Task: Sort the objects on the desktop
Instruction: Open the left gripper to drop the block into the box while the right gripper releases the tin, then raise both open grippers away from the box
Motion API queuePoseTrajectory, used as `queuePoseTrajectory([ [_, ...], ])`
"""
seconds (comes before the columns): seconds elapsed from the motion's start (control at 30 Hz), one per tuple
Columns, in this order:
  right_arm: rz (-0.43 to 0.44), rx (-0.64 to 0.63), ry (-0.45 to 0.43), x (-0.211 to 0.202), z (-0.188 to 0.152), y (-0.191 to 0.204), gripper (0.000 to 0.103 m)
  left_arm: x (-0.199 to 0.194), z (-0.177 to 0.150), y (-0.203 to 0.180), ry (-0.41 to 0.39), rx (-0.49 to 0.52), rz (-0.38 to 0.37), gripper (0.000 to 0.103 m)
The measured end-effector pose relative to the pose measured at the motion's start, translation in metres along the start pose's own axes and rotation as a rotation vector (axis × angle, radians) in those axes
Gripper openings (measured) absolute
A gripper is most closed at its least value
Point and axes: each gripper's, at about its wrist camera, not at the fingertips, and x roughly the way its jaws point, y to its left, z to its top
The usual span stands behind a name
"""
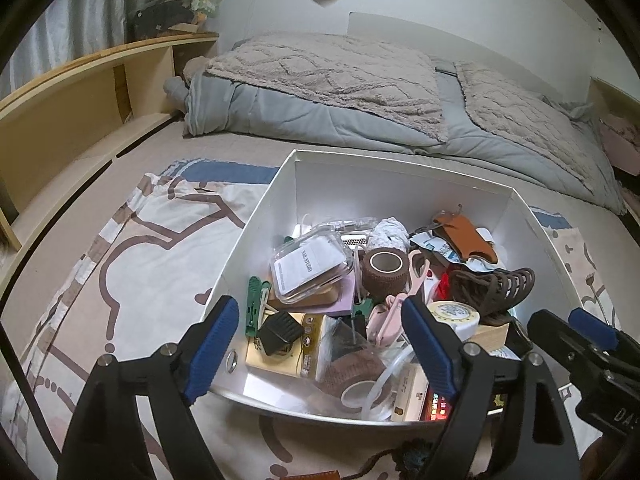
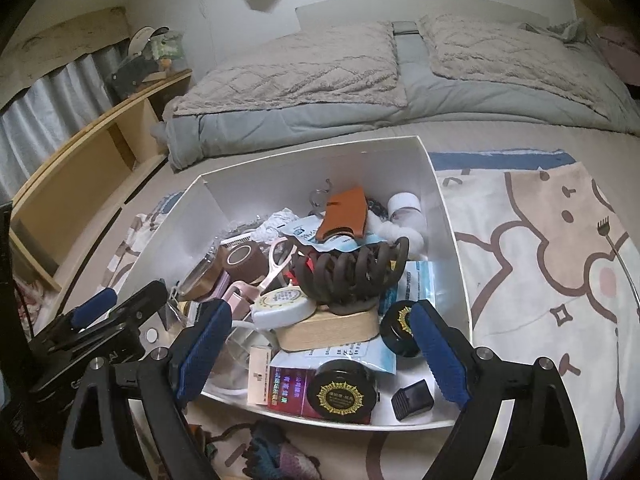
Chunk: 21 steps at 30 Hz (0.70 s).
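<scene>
White cardboard box (image 1: 256,232) sits heaped with mixed clutter, nothing visibly sorted out yet. Left gripper (image 1: 320,344) and right gripper (image 2: 320,344) hover above it, jaws apart and empty.

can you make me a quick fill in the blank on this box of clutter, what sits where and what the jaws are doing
1. The big brown hair claw rests on top of a ____ block.
2. The clutter sits inside a ____ box.
3. The left gripper and the right gripper both have their jaws ____, holding nothing.
4. The pair of scissors in the box has ____ handles.

Missing words: wooden; white; open; pink
</scene>
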Motion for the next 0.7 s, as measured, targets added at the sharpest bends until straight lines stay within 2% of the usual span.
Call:
queuePoseTrajectory([
  [0.27, 0.006, 0.005, -0.010, -0.004, 0.000, -0.001, 0.091, -0.004, 0.000, 0.002, -0.004, -0.014, 0.005, 0.086],
  [0.53, 0.048, 0.027, -0.049, -0.013, 0.002, -0.002, 0.091, -0.012, 0.002, 0.006, -0.025, -0.015, 0.011, 0.089],
  [0.7, 0.042, 0.037, -0.098, -0.023, 0.004, -0.004, 0.093, -0.017, 0.003, 0.006, -0.031, -0.010, -0.013, 0.096],
])
